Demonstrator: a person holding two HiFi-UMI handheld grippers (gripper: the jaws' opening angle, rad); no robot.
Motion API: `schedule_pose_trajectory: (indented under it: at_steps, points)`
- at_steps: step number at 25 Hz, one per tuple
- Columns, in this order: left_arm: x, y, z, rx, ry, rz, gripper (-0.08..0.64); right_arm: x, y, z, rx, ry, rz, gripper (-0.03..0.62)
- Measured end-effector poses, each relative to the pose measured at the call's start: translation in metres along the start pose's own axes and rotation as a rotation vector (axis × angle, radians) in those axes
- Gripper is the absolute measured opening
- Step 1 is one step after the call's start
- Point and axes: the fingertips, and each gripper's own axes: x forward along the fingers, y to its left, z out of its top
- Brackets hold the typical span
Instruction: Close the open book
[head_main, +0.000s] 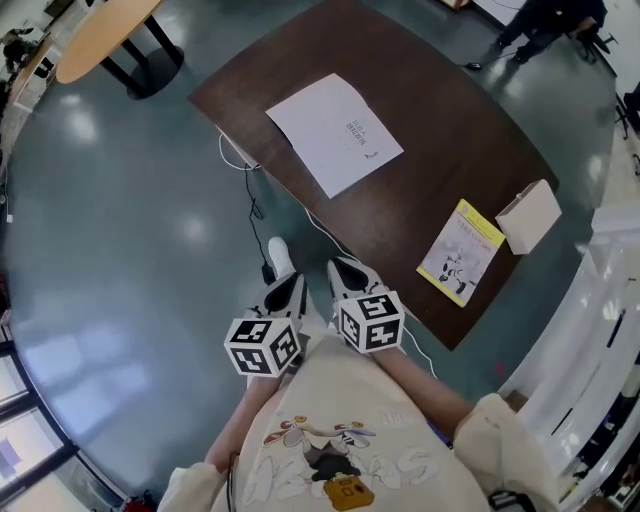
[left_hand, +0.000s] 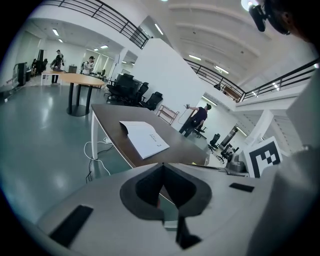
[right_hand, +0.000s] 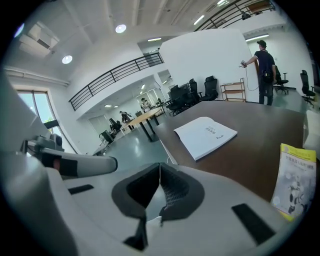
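We hold our left gripper (head_main: 286, 293) and right gripper (head_main: 350, 277) side by side, jaws together, empty; the white book (head_main: 335, 135) lies on the tabletop (head_main: 440, 150) ahead of both.

Open-plan office hall: black desk chairs (left_hand: 131, 90), long work tables (left_hand: 75, 79), railed mezzanine (right_hand: 115, 75), glossy grey floor (head_main: 120, 230).

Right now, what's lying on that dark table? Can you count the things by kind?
Books: 2, the white book and the yellow book
Boxes: 1, the pale box
Total: 3 things on the dark table
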Motion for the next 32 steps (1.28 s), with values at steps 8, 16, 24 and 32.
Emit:
schedule_pose_trajectory:
  at_steps: [8,16,24,32]
  points:
    - [0.033,0.089,0.090,-0.008,0.012,-0.034,0.006,0.108,0.024,0.056,-0.057,0.045,-0.020,0.008]
    - [0.054,0.179,0.175,-0.074,0.013,-0.076,0.006,0.188,0.047,0.118,-0.140,0.060,-0.068,0.008]
    - [0.093,0.188,0.191,-0.071,0.054,-0.101,0.006,0.213,0.012,0.140,-0.099,0.099,-0.017,0.054]
    - [0.109,0.171,0.191,-0.065,0.072,-0.097,0.006,0.215,-0.039,0.156,-0.147,0.211,0.152,0.082]
